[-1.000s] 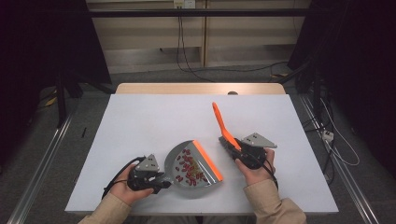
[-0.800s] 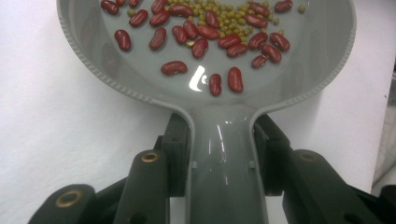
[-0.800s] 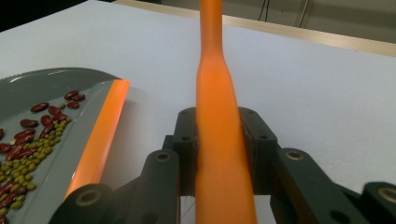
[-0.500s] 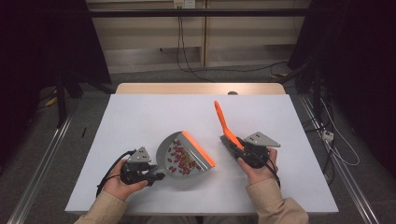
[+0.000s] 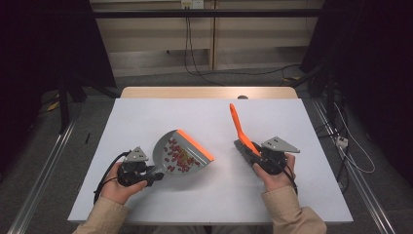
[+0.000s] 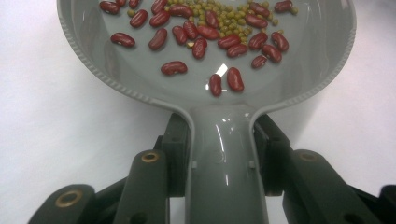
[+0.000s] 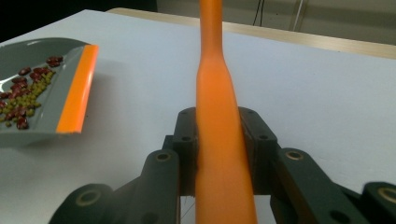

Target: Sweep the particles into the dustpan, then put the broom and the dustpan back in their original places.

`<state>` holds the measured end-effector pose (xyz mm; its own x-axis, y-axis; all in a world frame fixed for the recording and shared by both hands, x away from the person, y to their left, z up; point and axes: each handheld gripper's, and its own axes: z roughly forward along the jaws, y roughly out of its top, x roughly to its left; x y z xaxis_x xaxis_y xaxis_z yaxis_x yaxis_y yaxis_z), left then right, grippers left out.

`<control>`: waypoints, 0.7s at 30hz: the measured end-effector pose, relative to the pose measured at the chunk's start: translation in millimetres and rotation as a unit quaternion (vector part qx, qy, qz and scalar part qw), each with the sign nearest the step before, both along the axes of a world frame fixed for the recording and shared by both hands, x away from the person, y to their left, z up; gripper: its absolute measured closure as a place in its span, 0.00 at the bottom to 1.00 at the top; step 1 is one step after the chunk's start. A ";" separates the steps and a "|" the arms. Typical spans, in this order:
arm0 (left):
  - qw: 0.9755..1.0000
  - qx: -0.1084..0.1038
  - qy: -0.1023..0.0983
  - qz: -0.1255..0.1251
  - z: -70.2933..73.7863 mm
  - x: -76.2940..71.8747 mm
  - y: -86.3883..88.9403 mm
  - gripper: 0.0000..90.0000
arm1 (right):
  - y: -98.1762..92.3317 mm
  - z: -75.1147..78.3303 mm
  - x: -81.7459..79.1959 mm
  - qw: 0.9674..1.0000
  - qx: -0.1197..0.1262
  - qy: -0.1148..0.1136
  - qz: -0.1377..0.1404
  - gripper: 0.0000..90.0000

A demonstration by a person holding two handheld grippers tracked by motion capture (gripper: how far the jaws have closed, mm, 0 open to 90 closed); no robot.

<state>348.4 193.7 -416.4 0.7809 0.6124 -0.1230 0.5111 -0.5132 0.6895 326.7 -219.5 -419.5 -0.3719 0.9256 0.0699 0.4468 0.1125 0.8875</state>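
Note:
A grey dustpan [image 5: 163,146] with an orange lip [image 5: 195,145] is left of the table's middle. It carries red kidney beans [image 6: 196,35] and small green beans. My left gripper [image 5: 154,176] is shut on the dustpan's handle [image 6: 219,163], a jaw on either side of it. At the right, my right gripper [image 5: 255,158] is shut on an orange brush [image 5: 237,126], whose handle [image 7: 217,93] points away up the table. The brush's dark bristles sit beside that gripper. In the right gripper view the dustpan [image 7: 44,119] lies off to the left, apart from the brush.
The white table top [image 5: 195,114] has open room beyond and between both tools. A wooden strip [image 5: 209,92] borders its far edge. Cables trail over the floor behind and to the right of the table.
My left hand has carried the dustpan leftwards and a little up, away from the brush, swinging the orange lip round. The right hand and brush have stayed where they were.

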 end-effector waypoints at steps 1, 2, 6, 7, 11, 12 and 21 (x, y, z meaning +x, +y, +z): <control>1.000 -0.001 0.004 0.006 0.4 1.0 1.8 0.71 | -1.1 0.1 -0.2 1.000 0.000 0.000 -0.001 0.79; 1.000 0.001 0.002 0.011 1.0 2.4 3.9 0.71 | -2.2 0.1 -0.2 1.000 0.000 0.000 0.000 0.79; 0.999 -0.005 0.000 0.034 4.2 6.5 12.0 0.71 | -6.3 0.8 -0.6 1.000 0.000 0.001 -0.003 0.79; 0.999 -0.005 -0.003 0.038 5.5 7.4 14.4 0.71 | -7.3 1.2 -0.8 1.000 0.000 -0.001 -0.005 0.79; 0.998 -0.006 -0.004 0.056 7.1 10.7 22.4 0.71 | -11.2 1.4 -1.2 1.000 0.002 -0.001 -0.008 0.79; 0.998 -0.005 -0.004 0.061 6.5 11.3 23.6 0.71 | -12.1 1.1 -1.2 1.000 0.003 -0.002 -0.008 0.79; 0.996 0.000 0.003 0.088 0.4 16.8 29.4 0.71 | -20.5 -1.3 -1.1 1.000 0.003 0.000 -0.014 0.79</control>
